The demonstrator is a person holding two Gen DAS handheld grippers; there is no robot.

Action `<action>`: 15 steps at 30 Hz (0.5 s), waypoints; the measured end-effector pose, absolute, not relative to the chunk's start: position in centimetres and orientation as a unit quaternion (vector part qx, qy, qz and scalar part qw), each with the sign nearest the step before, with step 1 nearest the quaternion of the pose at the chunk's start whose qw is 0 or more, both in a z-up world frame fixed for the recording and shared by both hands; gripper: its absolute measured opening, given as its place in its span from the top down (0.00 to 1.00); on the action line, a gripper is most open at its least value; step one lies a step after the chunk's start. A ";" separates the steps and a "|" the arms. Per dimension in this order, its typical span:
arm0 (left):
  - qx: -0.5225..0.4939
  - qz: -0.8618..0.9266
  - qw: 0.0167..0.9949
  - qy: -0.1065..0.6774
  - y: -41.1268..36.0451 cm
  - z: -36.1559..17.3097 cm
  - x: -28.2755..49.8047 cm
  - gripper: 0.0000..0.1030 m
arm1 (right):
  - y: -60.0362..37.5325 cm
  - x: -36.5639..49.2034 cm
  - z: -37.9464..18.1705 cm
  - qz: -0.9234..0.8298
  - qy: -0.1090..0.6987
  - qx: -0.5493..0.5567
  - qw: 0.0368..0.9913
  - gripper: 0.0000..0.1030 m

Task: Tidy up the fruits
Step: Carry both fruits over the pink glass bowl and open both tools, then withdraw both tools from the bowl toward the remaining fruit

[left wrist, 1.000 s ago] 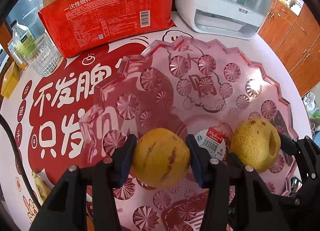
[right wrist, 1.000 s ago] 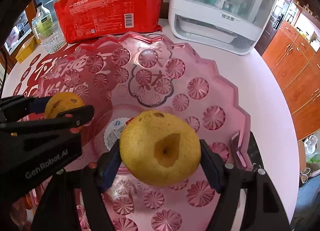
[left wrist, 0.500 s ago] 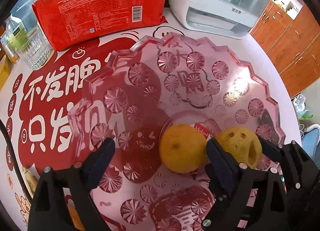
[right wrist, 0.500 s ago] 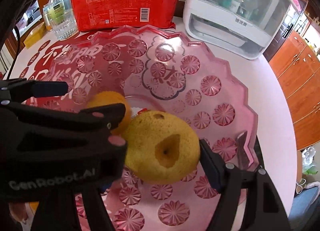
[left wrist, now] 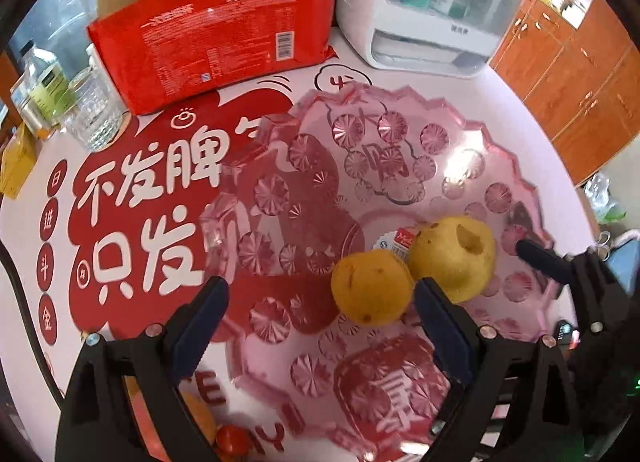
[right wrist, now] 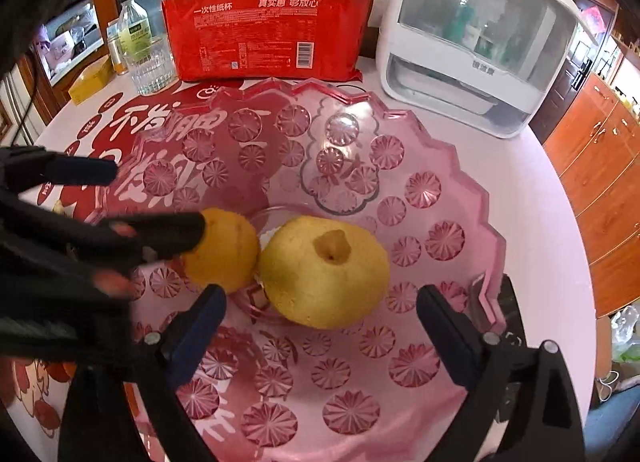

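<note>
A pink cut-glass fruit plate [left wrist: 400,110] [right wrist: 452,166] sits on the round table. Two fruits lie side by side in its middle: a small orange-yellow fruit [left wrist: 370,288] [right wrist: 222,250] and a larger yellow pear with a dented end [left wrist: 452,258] [right wrist: 324,272]. My left gripper [left wrist: 320,326] is open and empty, drawn back just in front of the small fruit. My right gripper [right wrist: 320,322] is open and empty, just in front of the pear. The left gripper also shows at the left of the right wrist view [right wrist: 132,198].
A red bag of paper cups [left wrist: 216,42] [right wrist: 272,30] and a white countertop appliance [left wrist: 432,10] [right wrist: 472,42] stand behind the plate. A glass tumbler [left wrist: 94,118] and a bottle [left wrist: 44,90] are at the far left. A small red fruit [left wrist: 234,440] lies by the table's near edge.
Both grippers have opened and let go of their fruits, which now rest in the plate's middle. Both grippers have pulled back and up from the plate.
</note>
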State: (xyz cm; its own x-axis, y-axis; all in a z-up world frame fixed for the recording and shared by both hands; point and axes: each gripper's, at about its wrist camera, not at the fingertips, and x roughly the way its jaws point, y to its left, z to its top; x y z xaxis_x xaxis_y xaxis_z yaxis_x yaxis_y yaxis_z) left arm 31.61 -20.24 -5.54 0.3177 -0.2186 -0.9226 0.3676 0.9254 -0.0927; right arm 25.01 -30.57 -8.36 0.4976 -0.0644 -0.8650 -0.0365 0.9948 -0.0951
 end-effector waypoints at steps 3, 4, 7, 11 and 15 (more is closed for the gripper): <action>0.088 -0.164 0.819 0.543 -19.8 -3.9 31.1 0.09 | -31.2 24.2 -7.6 0.000 0.512 -0.022 0.859 0.06; 0.096 -0.162 0.822 0.538 -19.5 -3.3 30.8 0.09 | -31.3 24.0 -7.4 0.004 0.514 -0.009 0.858 0.06; 0.106 -0.157 0.824 0.533 -18.7 -1.9 30.2 0.09 | -32.1 23.3 -6.2 0.019 0.518 0.031 0.855 0.06; 0.136 -0.146 0.827 0.525 -17.5 0.4 28.6 0.09 | -31.7 22.2 -4.3 0.021 0.515 0.034 0.856 0.06; 0.164 -0.132 0.843 0.495 -15.9 4.1 26.1 0.09 | -30.5 20.4 -1.3 0.017 0.497 0.030 0.867 0.06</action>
